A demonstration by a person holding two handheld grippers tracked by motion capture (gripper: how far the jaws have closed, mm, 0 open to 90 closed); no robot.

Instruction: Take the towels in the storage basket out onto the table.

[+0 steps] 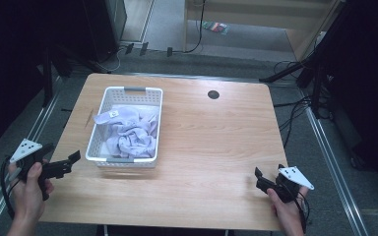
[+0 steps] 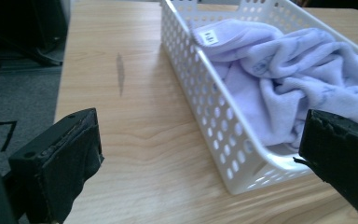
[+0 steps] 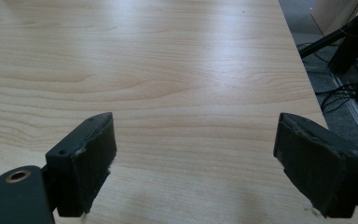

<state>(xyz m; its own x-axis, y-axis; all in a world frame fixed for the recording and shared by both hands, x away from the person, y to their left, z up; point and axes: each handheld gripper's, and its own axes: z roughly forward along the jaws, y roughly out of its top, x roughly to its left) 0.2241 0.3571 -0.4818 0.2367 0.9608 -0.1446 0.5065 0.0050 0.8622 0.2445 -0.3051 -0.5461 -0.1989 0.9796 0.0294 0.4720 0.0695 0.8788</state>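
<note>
A soft purple towel lies crumpled in a white basket. The basket has lots of little holes in its walls. It sits on the left part of a wooden table.

The left gripper is just beside the basket's near left corner. Its jaws are wide apart and hold nothing. In the left gripper view, the towel is heaped up above the basket rim, and the near corner of the basket sits between the two black jaws.

The right gripper is well apart from the basket, near the table's right front edge. Its jaws are also wide apart and empty. In the right gripper view there is bare table in front of it.

It looks like the job is to take the towel out, and the left gripper is getting ready to reach in. To do it well, it should go up over the rim first, then come down on a thick fold high in the heap. It should pinch cloth and not the basket wall. The basket looks light, so it may slide or lift with the towel. The right gripper could come over and hold the rim down.

A small white tag is sewn on the towel. It has dark marks, but they are too small to read. A dark streak marks the table left of the basket.
</note>
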